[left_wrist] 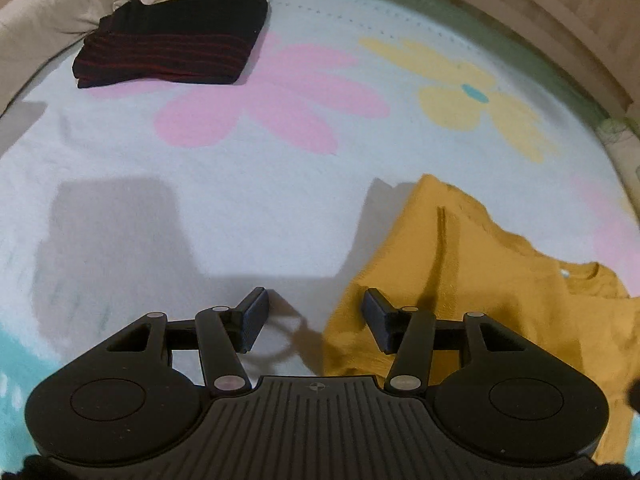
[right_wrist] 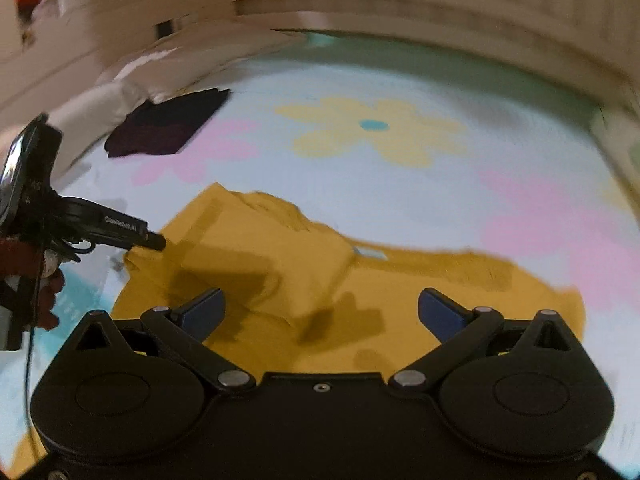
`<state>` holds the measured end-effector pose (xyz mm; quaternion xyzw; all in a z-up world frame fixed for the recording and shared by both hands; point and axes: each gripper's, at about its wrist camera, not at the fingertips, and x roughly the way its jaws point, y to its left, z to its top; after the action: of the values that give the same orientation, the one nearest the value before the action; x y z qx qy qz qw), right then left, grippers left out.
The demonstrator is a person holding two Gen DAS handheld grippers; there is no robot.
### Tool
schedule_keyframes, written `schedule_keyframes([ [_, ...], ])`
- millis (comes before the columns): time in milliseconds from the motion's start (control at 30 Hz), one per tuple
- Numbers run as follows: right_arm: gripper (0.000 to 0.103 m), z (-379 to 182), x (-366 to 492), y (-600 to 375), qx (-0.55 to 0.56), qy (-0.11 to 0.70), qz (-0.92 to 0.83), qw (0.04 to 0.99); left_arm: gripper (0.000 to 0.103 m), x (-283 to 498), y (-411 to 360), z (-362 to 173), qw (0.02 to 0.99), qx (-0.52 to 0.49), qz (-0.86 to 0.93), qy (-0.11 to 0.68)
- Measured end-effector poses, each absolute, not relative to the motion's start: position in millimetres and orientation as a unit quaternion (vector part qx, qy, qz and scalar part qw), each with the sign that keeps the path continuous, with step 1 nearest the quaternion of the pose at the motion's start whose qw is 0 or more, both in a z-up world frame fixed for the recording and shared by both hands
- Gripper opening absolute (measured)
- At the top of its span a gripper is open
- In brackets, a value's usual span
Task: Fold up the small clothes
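A mustard-yellow shirt (left_wrist: 472, 288) lies partly folded on the flowered sheet (left_wrist: 248, 208), its collar and label toward the right. My left gripper (left_wrist: 316, 316) hovers open at the shirt's left edge, the right finger (left_wrist: 376, 320) over the cloth and nothing pinched. In the right wrist view the same shirt (right_wrist: 296, 256) spreads below my right gripper (right_wrist: 320, 312), whose jaws stand wide open and empty above it. The left gripper (right_wrist: 156, 242) shows there at the left, a hand holding it, its tip at the shirt's corner.
A folded dark garment with red stripes (left_wrist: 172, 40) lies at the far left of the bed, also seen as a dark garment (right_wrist: 168, 124). Beige bedding (left_wrist: 44, 24) is heaped behind it. A wooden bed frame (left_wrist: 560, 28) borders the far and right sides.
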<state>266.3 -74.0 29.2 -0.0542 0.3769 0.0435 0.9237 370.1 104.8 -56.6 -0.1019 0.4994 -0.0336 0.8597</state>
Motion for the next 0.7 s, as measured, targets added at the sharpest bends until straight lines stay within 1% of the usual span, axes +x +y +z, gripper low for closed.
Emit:
schedule_keyframes([
  [100, 0.102, 20.8, 281.1, -35.5, -0.111, 0.361, 0.044, 0.925, 0.051, 372.6, 110.7, -55.4, 0.859, -0.108, -0.035, 0.5],
  [133, 0.1, 17.2, 285.7, -27.1, -0.12, 0.361, 0.052, 0.923, 0.051, 372.8, 116.2, -55.0, 0.86, -0.114, -0.025, 0.497],
  [167, 0.094, 13.6, 292.0, -18.1, -0.124, 0.366, 0.062, 0.92, 0.051, 373.9, 122.6, -53.3, 0.861, -0.121, -0.007, 0.494],
  [233, 0.085, 6.1, 303.3, -3.0, -0.118, 0.373, 0.079, 0.917, 0.051, 375.2, 135.7, -49.5, 0.863, -0.136, 0.022, 0.485],
  [533, 0.085, -25.9, 327.0, 35.8, -0.109, 0.39, 0.091, 0.91, 0.051, 372.7, 171.9, -51.5, 0.86, -0.165, 0.068, 0.479],
  [600, 0.081, -33.9, 331.6, 40.4, -0.127, 0.405, 0.079, 0.902, 0.051, 375.5, 172.3, -50.8, 0.86, -0.167, 0.067, 0.477],
  [633, 0.067, -37.4, 334.3, 41.7, -0.135, 0.412, 0.074, 0.898, 0.051, 375.5, 172.8, -49.5, 0.862, -0.167, 0.065, 0.475],
  [667, 0.046, -39.2, 336.1, 40.4, -0.135, 0.419, 0.078, 0.894, 0.051, 375.6, 172.5, -48.2, 0.863, -0.167, 0.062, 0.473],
  [700, 0.032, -37.7, 336.3, 34.3, -0.116, 0.424, 0.092, 0.893, 0.051, 375.9, 172.2, -47.2, 0.865, -0.167, 0.058, 0.47],
])
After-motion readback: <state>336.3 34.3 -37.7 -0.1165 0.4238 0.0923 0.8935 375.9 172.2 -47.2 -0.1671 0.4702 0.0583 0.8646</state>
